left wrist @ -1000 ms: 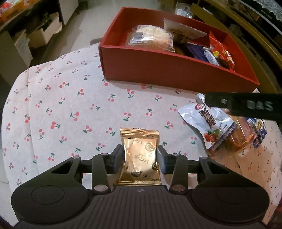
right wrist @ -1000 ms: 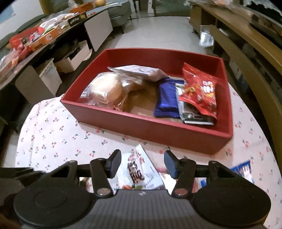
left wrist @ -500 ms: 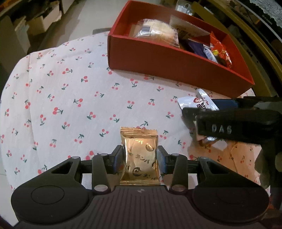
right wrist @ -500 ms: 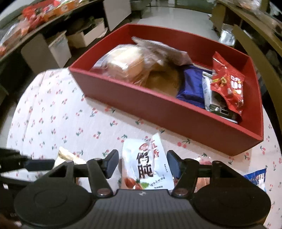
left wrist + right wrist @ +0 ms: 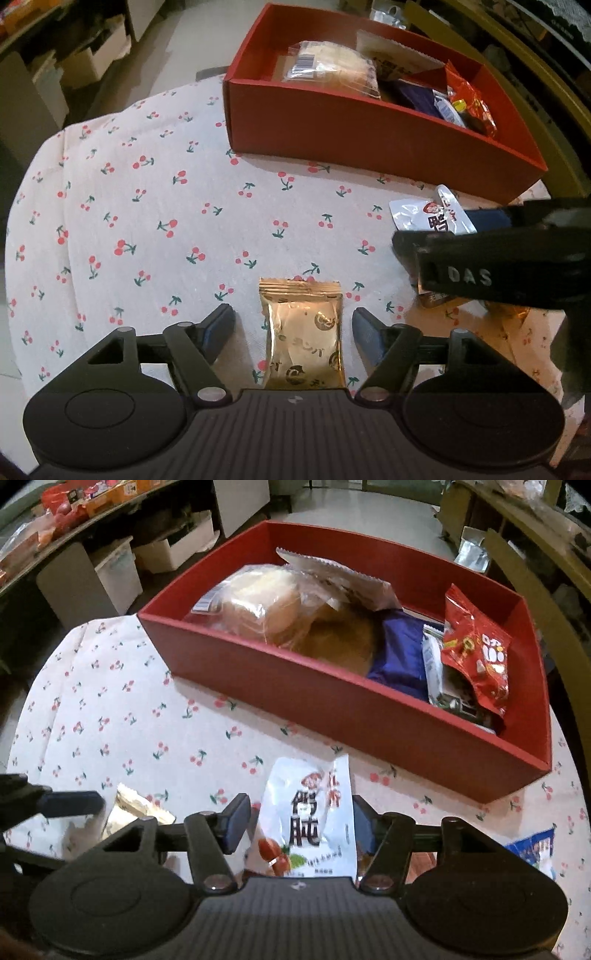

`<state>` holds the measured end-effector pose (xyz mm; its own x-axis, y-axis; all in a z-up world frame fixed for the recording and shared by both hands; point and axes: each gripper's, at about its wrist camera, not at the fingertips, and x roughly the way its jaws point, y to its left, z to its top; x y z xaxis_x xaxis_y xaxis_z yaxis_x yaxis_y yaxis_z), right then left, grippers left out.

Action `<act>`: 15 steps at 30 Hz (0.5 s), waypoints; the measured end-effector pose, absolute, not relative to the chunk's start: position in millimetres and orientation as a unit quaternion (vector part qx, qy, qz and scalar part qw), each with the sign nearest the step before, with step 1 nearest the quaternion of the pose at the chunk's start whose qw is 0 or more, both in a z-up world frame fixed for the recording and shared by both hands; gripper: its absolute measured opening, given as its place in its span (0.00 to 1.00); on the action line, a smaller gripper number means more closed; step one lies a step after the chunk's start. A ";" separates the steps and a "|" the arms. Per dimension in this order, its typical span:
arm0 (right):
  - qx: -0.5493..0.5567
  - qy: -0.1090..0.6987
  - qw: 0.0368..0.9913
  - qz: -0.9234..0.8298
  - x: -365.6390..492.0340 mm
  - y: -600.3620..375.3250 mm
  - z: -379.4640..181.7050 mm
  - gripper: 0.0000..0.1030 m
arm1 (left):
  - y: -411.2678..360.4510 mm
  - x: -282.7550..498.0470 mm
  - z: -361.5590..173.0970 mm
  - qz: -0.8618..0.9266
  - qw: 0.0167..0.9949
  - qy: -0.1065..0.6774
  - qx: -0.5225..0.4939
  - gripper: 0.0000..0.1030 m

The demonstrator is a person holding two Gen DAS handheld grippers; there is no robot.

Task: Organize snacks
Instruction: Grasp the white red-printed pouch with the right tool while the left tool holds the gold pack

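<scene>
The white snack pouch (image 5: 308,823) lies flat on the cherry-print tablecloth (image 5: 147,206), just in front of the red box (image 5: 332,709), and it is bracketed by the right gripper (image 5: 301,821), whose jaws are closing around it without a firm squeeze yet being shown. The pouch is best pinched across its middle and lifted clear of the box wall. The gold packet (image 5: 303,332) rests on the cloth between the opening jaws of the left gripper (image 5: 293,326), untouched by either pad.
</scene>
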<state>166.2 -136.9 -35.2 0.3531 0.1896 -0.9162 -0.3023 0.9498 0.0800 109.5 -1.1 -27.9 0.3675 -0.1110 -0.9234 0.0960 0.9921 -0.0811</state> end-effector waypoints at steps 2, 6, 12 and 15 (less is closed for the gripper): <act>-0.068 0.544 0.823 0.144 165.8 -131.1 -39.7 0.62 | -3.7 108.4 -28.7 -0.060 0.828 0.558 0.003 0.73; -0.076 0.540 0.827 0.139 163.3 -126.8 -35.7 0.55 | -6.3 106.1 -26.1 -0.059 0.831 0.553 0.018 0.56; -0.056 0.531 0.834 0.137 150.4 -139.0 -19.5 0.53 | -4.3 99.4 -20.9 -0.073 0.828 0.556 0.008 0.47; -0.031 0.524 0.839 0.143 138.0 -146.1 -6.0 0.53 | -2.7 91.7 -16.4 -0.079 0.829 0.553 0.001 0.38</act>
